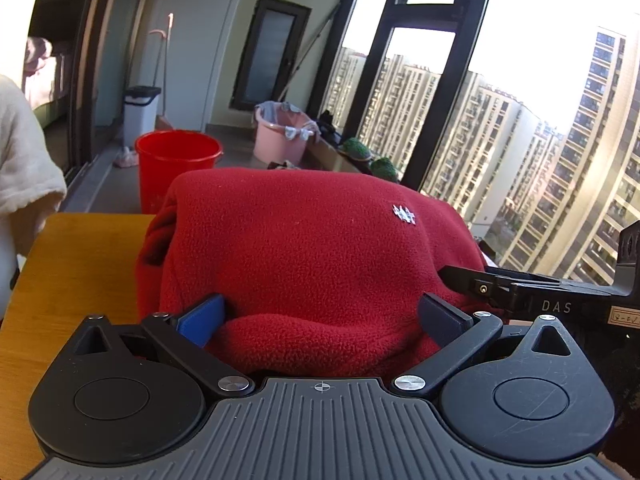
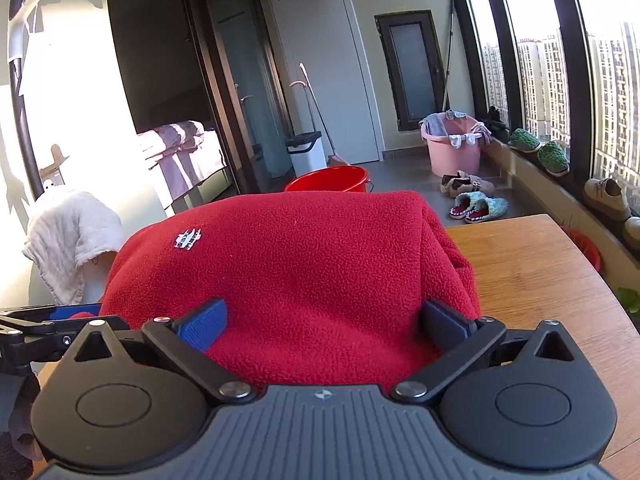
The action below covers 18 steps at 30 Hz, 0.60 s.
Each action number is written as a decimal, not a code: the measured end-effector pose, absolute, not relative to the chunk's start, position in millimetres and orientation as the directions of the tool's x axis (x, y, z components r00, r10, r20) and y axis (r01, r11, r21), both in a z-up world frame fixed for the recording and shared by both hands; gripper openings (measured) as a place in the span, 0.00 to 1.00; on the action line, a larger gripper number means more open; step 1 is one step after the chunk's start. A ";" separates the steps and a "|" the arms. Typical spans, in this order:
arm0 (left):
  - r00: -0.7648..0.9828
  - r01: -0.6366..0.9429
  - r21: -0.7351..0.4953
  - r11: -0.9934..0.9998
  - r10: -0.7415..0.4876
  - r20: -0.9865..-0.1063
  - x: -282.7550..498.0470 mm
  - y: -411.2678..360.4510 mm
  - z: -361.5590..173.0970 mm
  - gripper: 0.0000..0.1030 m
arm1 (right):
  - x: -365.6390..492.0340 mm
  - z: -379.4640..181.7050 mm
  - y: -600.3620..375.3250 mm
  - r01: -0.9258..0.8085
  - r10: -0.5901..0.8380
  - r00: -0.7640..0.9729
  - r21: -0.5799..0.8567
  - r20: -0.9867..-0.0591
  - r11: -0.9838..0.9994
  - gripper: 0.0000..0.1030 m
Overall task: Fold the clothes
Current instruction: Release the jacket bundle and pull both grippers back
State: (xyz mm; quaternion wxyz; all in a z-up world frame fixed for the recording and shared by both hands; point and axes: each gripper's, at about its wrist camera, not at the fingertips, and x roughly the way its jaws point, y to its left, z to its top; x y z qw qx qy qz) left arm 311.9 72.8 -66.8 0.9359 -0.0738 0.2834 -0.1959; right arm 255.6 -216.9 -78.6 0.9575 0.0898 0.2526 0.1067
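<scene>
Your one red fleece garment (image 1: 304, 248) sits bundled in a thick, rounded fold on the wooden table (image 1: 76, 264), with a small white embroidered emblem (image 1: 404, 214) on its upper face. It fills the middle of both wrist views and blocks most of the floor beyond it.

Your left gripper (image 1: 320, 316) stands with its jaws spread wide; the fleece bulges between the two blue pads, and you cannot tell from this view whether they press it. Your right gripper (image 2: 322, 320) likewise stands at its widest, the fleece lying between its pads (image 2: 204, 324), which rest against the fabric at both flanks without visibly pinching it. The two grippers work the bundle side by side: the right one's fingers show at the right edge of the left view.

Around it you have:
- one large window wall (image 2: 560, 80) along the right side, tower blocks outside;
- one cream cloth (image 2: 68, 240) draped at the left, near the table;
- one red plastic bucket (image 1: 176, 164) on the floor just behind the bundle;
- one pink plastic tub (image 2: 454, 144) with rags hung over its rim, further back;
- one white bin with a dark lid (image 2: 306, 152);
- one pair of green slippers (image 2: 540, 152) on the sill;
- one pair of blue fluffy slippers (image 2: 478, 206) on the floor.
</scene>
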 end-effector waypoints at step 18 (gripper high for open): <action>0.857 0.186 -0.139 0.973 -0.230 -0.461 157.0 61.9 -14.1 1.00 | 113.6 -27.0 -227.2 -0.190 0.388 0.776 0.402 -0.497 0.896 1.00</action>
